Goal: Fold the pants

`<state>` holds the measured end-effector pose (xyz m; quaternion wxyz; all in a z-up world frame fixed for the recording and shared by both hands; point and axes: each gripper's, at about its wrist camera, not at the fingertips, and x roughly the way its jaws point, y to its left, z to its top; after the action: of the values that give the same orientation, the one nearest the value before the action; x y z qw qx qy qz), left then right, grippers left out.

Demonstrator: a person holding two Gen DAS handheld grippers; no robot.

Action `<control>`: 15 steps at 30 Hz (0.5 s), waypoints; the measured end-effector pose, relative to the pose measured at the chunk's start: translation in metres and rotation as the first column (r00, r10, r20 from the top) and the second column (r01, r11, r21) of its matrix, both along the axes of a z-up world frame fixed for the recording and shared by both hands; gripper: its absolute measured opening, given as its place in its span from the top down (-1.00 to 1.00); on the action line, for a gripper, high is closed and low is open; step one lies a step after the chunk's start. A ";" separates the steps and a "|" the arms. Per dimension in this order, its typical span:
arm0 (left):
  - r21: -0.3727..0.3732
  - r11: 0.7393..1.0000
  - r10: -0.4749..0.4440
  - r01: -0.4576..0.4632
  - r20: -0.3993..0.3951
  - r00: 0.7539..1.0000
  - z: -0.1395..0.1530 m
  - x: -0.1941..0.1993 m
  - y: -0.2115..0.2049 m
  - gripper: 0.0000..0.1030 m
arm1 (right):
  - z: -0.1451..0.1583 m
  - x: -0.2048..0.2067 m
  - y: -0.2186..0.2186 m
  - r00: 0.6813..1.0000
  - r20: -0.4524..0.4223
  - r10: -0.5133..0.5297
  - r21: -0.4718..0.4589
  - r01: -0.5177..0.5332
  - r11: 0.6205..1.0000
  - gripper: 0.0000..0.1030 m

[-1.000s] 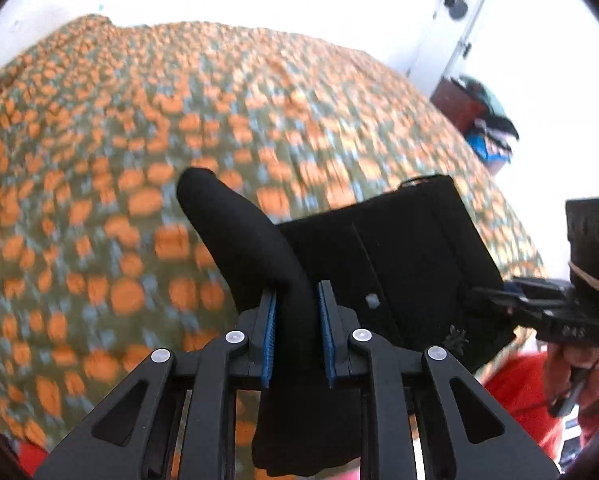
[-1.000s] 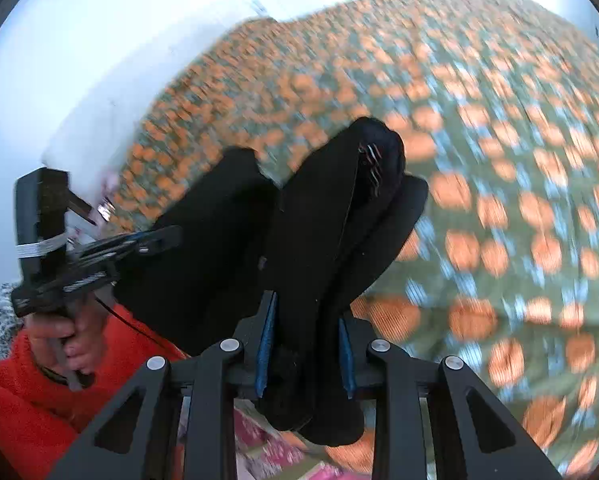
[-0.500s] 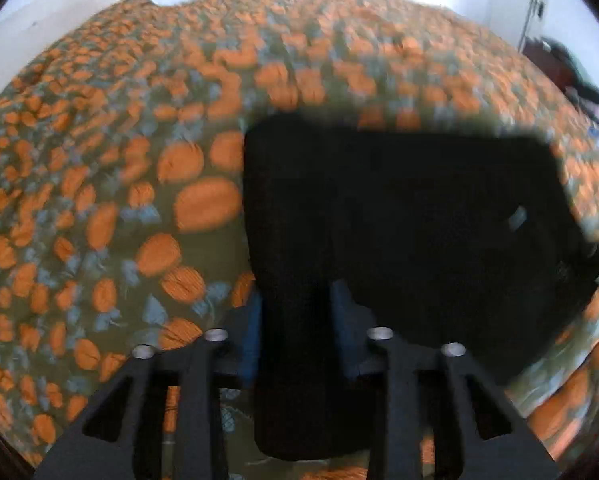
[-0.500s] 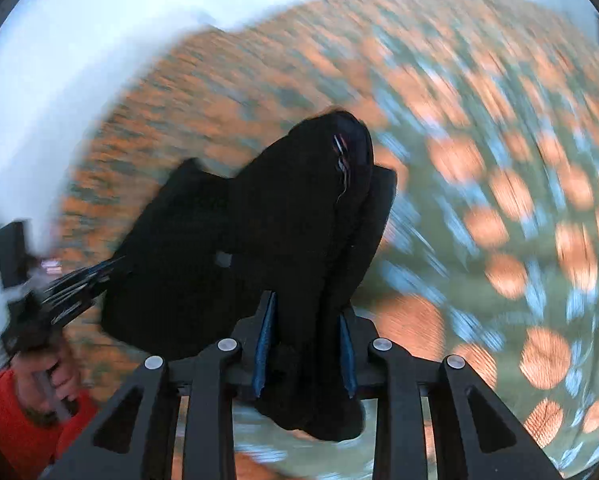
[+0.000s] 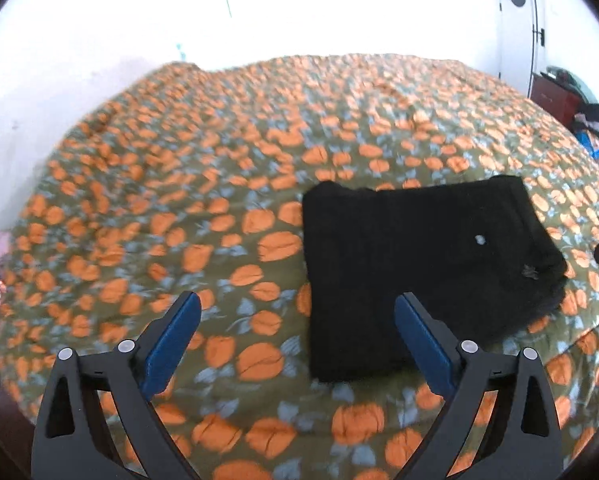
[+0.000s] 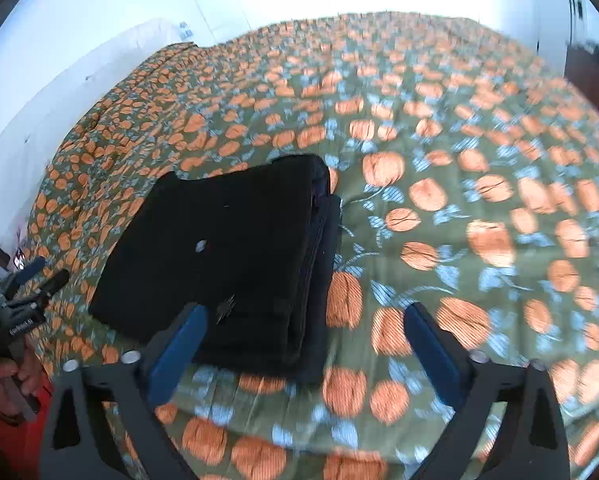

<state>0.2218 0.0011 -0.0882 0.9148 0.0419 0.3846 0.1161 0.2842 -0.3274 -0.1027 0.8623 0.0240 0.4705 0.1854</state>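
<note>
We let go: the folded black pants lie flat on the bed, at two o'clock of our left hand-held gripper and eleven of our right hand-held gripper, both opening wide, pinching nothing.

The folded pants lie flat on the bed, near its front edge. The left tongs hang above the pants' left edge, the right tongs above their right edge. A cabinet stands beyond the bed's far right corner.
</note>
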 end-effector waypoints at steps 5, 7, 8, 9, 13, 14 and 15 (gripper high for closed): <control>-0.028 0.999 -0.040 0.041 0.044 0.998 0.028 -0.047 -0.013 -0.99 | 0.039 -0.059 0.006 0.993 0.117 -0.032 -0.082 0.042 0.996 -0.99; -0.084 0.994 -0.074 0.076 0.028 0.997 0.035 -0.058 -0.017 -0.99 | 0.053 -0.085 0.012 0.986 0.162 -0.033 -0.083 0.047 0.995 -0.99; -0.103 0.991 -0.081 0.082 0.020 0.997 0.038 -0.064 -0.019 -0.99 | 0.057 -0.096 0.017 0.984 0.176 -0.029 -0.084 0.045 0.995 -0.99; -0.099 0.992 -0.074 0.075 0.018 0.997 0.041 -0.068 -0.021 -0.99 | 0.061 -0.106 0.020 0.983 0.183 -0.022 -0.080 0.037 0.996 -0.99; 0.002 1.000 -0.030 0.030 0.012 0.999 0.044 -0.081 -0.034 -0.99 | 0.067 -0.138 0.030 0.980 0.196 -0.031 -0.089 0.049 0.995 -0.99; 0.008 1.000 -0.030 0.030 0.010 1.000 0.044 -0.084 -0.037 -0.99 | 0.067 -0.142 0.031 0.980 0.195 -0.032 -0.093 0.051 0.994 -0.99; 0.008 1.000 -0.025 0.025 0.006 1.000 0.044 -0.088 -0.039 -0.99 | 0.066 -0.147 0.032 0.981 0.192 -0.030 -0.095 0.049 0.994 -0.99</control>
<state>0.1342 -0.0377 -0.0440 0.9171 0.0498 0.3810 0.1061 0.1375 -0.2951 -0.0365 0.9071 -0.0277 0.3939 0.1461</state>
